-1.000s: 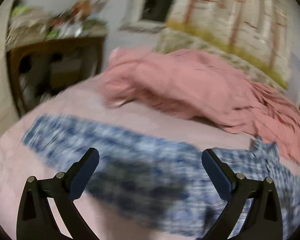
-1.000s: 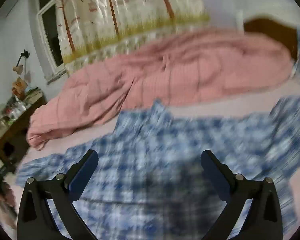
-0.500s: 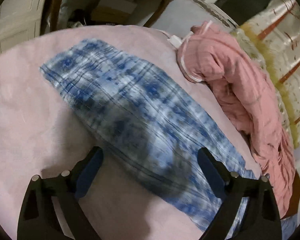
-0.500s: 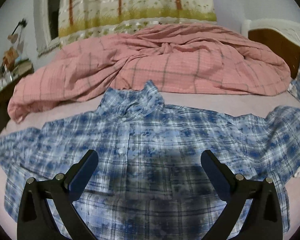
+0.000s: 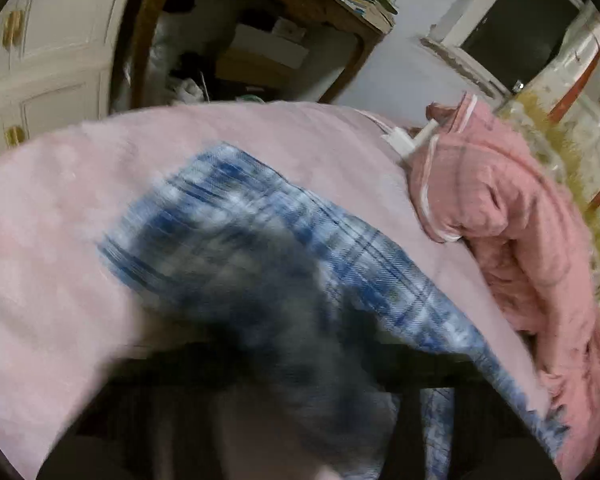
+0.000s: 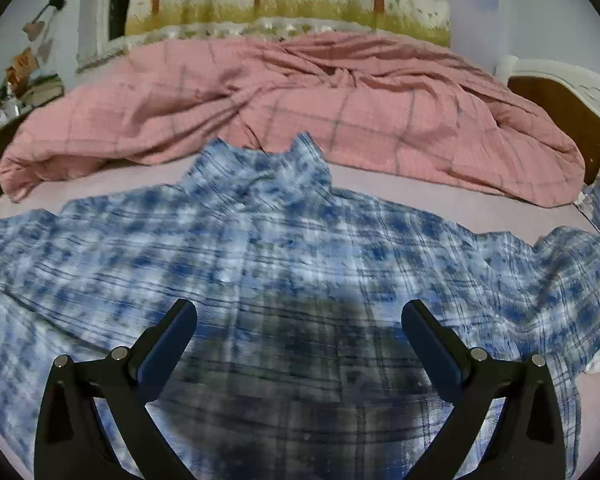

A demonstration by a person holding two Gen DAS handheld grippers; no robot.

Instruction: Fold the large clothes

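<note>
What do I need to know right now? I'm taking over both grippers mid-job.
Left gripper: shut, down at the sleeve end of the plaid shirt. The view is too blurred to tell whether cloth is pinched.
Right gripper: open, fingers apart above the shirt's lower body, holding nothing.
Shirt: spread flat on the pink bed sheet, sleeves out to both sides, collar toward the bunched pink quilt.
Done: the shirt is laid out; no fold shows yet.
Left: probably bring the sleeves in, then fold the body.
</note>
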